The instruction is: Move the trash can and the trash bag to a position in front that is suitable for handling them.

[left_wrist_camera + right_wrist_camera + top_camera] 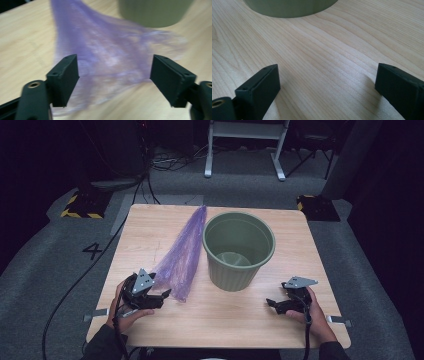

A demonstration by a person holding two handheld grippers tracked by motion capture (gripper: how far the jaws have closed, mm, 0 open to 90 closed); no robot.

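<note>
On the wooden table a green plastic bin stands upright near the middle, its mouth open to the ceiling. Just to its left lies a thin purple plastic bag, flattened and drawn out long. Its long axis runs from the far edge of the table, where it narrows to a gathered tip, back toward the near left, where it fans out wider. That broad near end points at the left gripper, which rests low on the table with a hand around it. From the left gripper view, the jaws stand wide apart with the bag's spread end lying between and beyond them, blurred; whether the left-hand jaw touches the film I cannot tell. The bin's base shows at the far right there.

Over at the near right, the right gripper sits near the bin's foot, apart from it. Its jaws are also wide, with bare wood between them and the bin's lower wall farther off.
</note>
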